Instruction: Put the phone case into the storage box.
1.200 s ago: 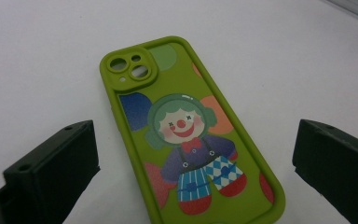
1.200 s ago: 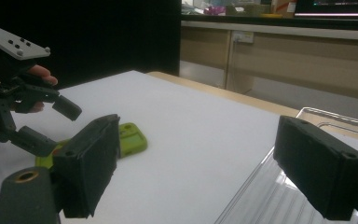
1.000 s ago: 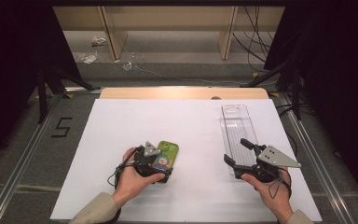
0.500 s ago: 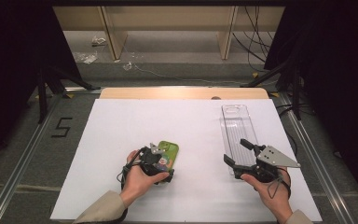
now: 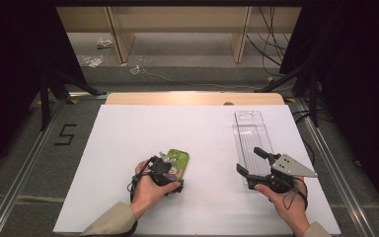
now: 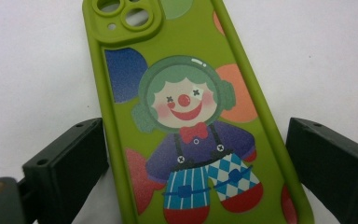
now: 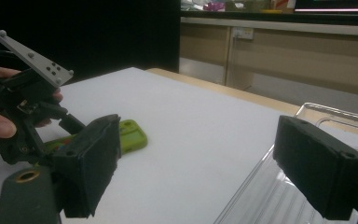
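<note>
Near the front edge of the white desk mat (image 5: 128, 133), left of centre:
case: green phone case (image 6: 186, 116) lies flat, printed back up, camera cut-out pointing to the far edge; it shows in the high view (image 5: 175, 163) too.
left gripper: yours (image 5: 167, 174) sits over the near end of the case; jaws stand apart on either side of its long edges and have just been closing in. Left jaw is at or very near the rim, right jaw has a visible gap, so no clamp yet.
right gripper: (image 5: 252, 163) jaws apart with nothing between them, hanging over the near end of the clear plastic tray (image 5: 250, 136) toward the right edge of the mat.
tray: long, transparent, empty as far as you can see, well apart from the case.
step: my read is the grasp on the case is in hand, pick-up not done.
next move: finish the squeeze across the case width, square to the rims so it doesn't twist out; soft silicone-looking edges may flex, so grip low and lift level. Probably headed for the tray, but that's a guess.
artwork: cartoon clown, green hair, red nose, red bow tie, blue braces and checked trousers, coloured dots behind.
writing: no brand or text on the case that I can read; a "5" (image 5: 65, 134) is marked on the floor left of the table.
</note>
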Available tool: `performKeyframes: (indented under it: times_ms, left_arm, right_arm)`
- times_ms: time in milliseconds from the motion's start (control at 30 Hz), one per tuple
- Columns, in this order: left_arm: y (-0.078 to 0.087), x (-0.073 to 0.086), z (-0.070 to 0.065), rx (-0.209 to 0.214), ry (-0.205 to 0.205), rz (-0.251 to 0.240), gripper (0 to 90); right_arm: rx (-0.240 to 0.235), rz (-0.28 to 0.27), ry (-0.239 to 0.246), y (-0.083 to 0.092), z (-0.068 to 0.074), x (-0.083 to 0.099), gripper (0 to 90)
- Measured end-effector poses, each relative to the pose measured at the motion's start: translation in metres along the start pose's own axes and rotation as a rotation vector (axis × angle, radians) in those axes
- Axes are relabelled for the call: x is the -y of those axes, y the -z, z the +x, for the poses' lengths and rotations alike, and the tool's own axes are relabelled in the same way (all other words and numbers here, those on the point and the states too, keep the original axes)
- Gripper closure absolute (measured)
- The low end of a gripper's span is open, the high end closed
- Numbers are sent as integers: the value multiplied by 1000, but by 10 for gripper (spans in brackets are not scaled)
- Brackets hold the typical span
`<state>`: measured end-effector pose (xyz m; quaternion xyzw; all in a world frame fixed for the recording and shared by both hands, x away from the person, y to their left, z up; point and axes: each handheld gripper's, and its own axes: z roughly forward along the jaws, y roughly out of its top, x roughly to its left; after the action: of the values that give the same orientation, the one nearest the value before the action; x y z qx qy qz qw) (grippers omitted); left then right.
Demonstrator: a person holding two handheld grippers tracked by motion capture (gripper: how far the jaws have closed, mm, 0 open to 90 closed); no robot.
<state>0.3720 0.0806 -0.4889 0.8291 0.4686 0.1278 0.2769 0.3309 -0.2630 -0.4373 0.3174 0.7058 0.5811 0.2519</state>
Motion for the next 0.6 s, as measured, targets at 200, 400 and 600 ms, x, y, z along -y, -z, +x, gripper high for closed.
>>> performKeyframes:
  times_ms: [200,400,600]
  left_arm:
    - [1,0,1,-2,-3,9,64]
    - [3,-1,2,-9,2,20,106]
    - [4,-1,2,-21,9,24,138]
  right_arm:
    - [-1,4,-1,0,0,1,163]
    - [-3,3,-1,0,0,1,163]
    - [-2,2,-2,-1,0,1,163]
